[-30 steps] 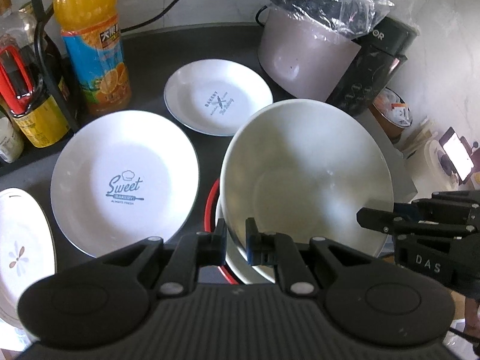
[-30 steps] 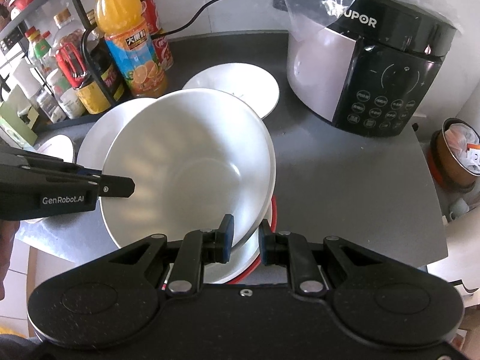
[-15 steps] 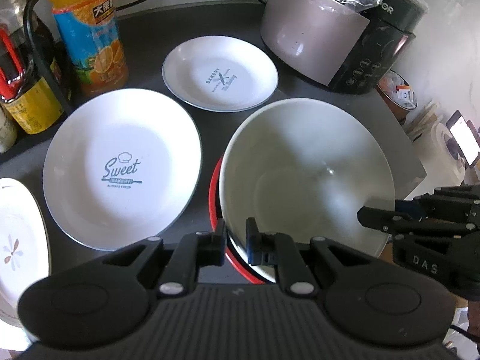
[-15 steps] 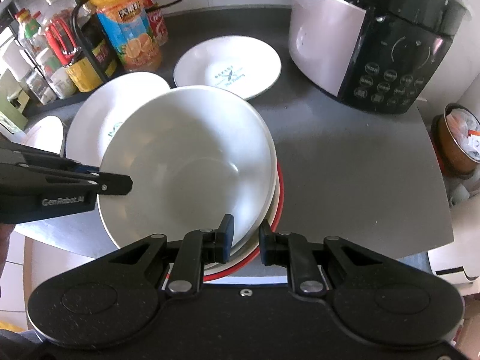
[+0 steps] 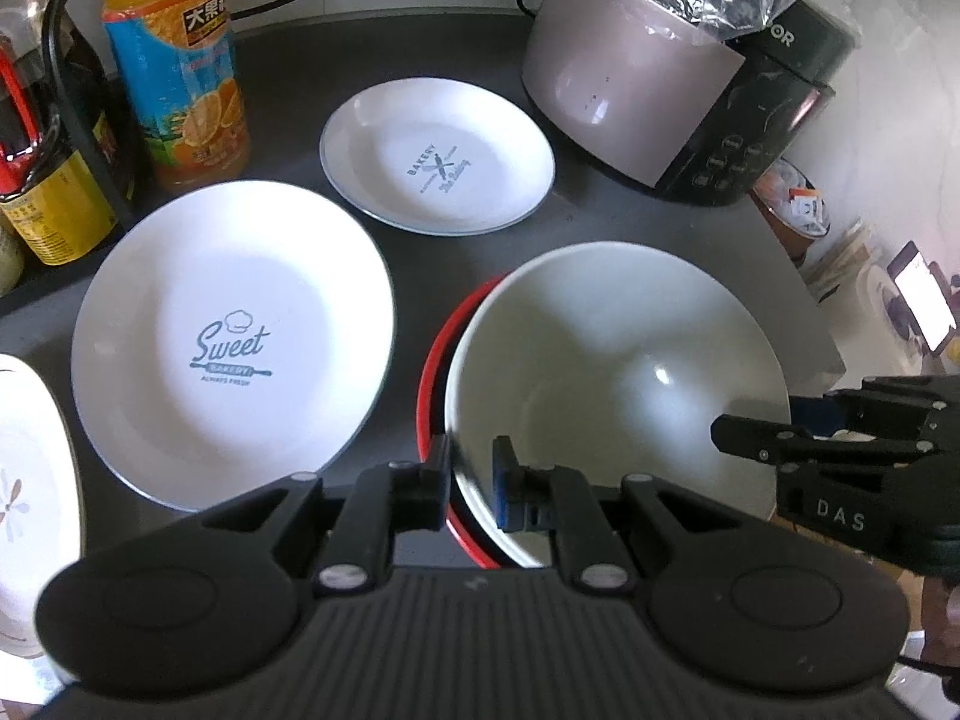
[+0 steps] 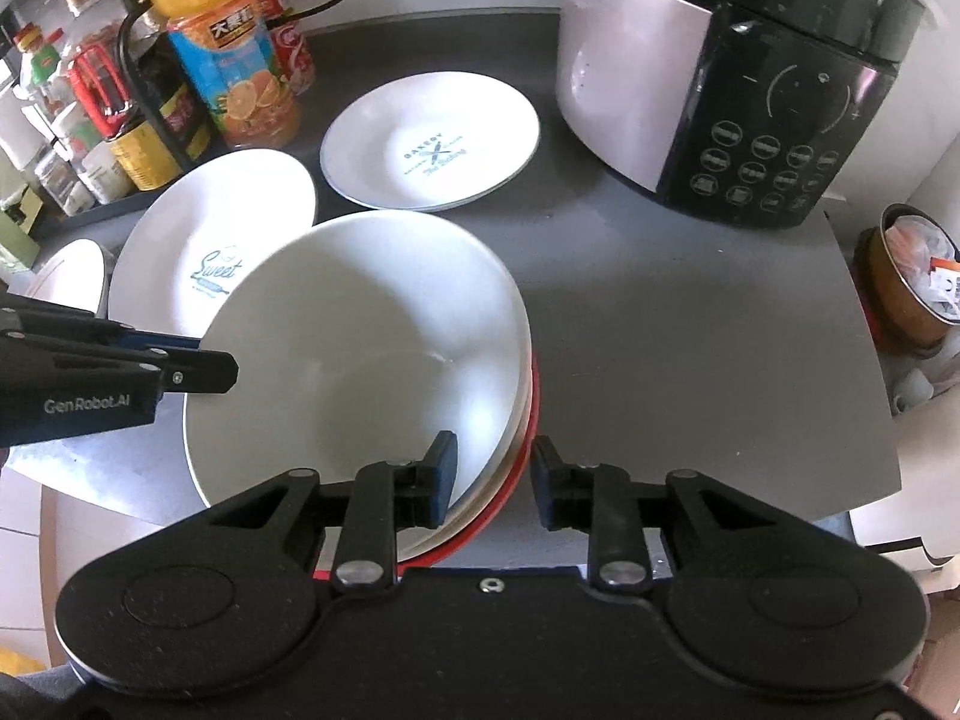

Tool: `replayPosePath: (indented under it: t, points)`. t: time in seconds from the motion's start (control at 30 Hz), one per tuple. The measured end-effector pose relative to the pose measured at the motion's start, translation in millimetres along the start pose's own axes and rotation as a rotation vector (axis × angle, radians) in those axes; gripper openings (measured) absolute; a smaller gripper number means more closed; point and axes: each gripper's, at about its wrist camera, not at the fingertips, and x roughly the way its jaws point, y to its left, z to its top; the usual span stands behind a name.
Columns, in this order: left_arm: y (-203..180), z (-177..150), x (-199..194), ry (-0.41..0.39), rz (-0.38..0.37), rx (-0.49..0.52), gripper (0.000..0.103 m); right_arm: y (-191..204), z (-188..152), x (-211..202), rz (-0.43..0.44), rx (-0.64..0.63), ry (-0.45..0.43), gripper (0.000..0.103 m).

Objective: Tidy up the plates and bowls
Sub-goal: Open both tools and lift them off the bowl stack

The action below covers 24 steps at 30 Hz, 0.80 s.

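We see a plain white bowl, glossy and deep, nested in a stack on a red-rimmed dish on the dark counter. Our left gripper has its fingers narrowly parted astride the bowl's rim; whether they pinch it, we cannot tell. Our right gripper stands wide open around the stack's edge. A "Sweet" plate lies beside, a smaller bakery plate farther back.

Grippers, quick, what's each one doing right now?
Left gripper: shut on the white bowl rim.
Right gripper: open, straddling the bowl stack's edge.
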Motion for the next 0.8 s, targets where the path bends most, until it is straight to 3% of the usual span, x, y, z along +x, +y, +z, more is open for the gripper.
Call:
replayPosePath:
  t: [0.3,0.57,0.73,0.8]
  points:
    - [-16,9,10,-0.015,-0.026,-0.028,0.012,-27,1,1,-0.013,0.06,-0.023,0.027]
    - [-27,15,14,-0.019,0.013,-0.038,0.012,-49,1,-11,0.024,0.089,-0.068,0.027]
    - [-25,15,13,-0.021,0.018,-0.09,0.013,-48,1,-20,0.055,0.049,-0.1,0.009]
    - [-26,14,12,-0.025,0.029,-0.102,0.013,-46,0,-20,0.058,0.012,-0.108,0.006]
